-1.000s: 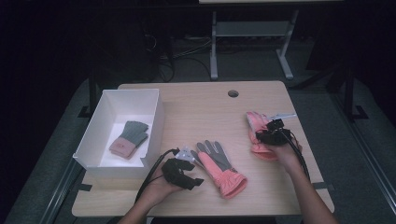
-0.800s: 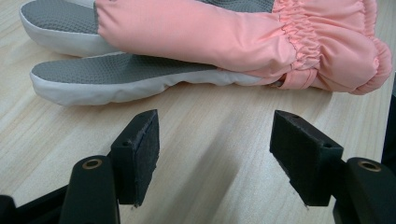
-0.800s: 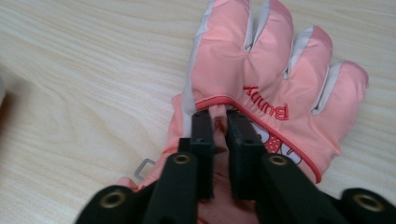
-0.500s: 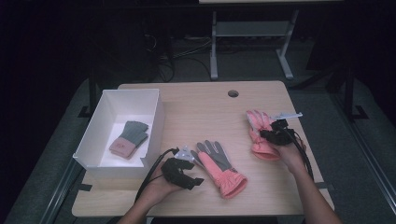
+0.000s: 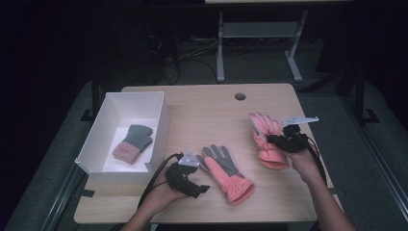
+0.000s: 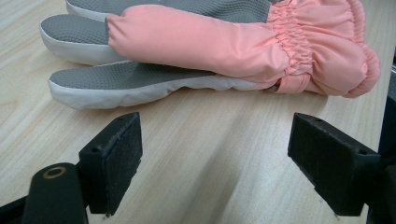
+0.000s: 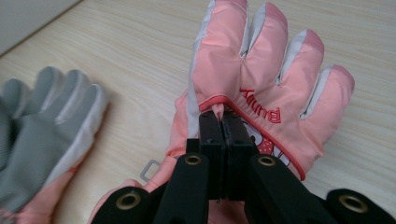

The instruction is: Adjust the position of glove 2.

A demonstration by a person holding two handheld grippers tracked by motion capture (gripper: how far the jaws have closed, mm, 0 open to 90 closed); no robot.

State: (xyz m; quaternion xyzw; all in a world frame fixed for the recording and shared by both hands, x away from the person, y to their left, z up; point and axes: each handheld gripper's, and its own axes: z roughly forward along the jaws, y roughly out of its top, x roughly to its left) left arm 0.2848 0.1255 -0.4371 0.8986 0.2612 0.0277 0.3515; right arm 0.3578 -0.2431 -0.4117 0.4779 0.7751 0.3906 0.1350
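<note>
The right claw (image 5: 278, 140) is clenched on a pinch of fabric on the back of a pink glove (image 5: 266, 139), which lies at the right side of the tabletop (image 5: 202, 108). In the right gripper view its 2 pads (image 7: 208, 135) meet on a small fold of pink cloth just below the glove's 4 spread fingers, beside red stitched lettering.

The left claw (image 5: 204, 188) is released, its jaws having just been opening, with bare wood between them. A second pink glove (image 5: 226, 171) lies palm up, grey side showing, near the front middle of the tabletop, just beyond that claw and apart from its pads (image 6: 122, 151).

A white box (image 5: 159, 125) sits at the left of the tabletop with a small grey and pink glove (image 5: 133, 143) inside it.
</note>
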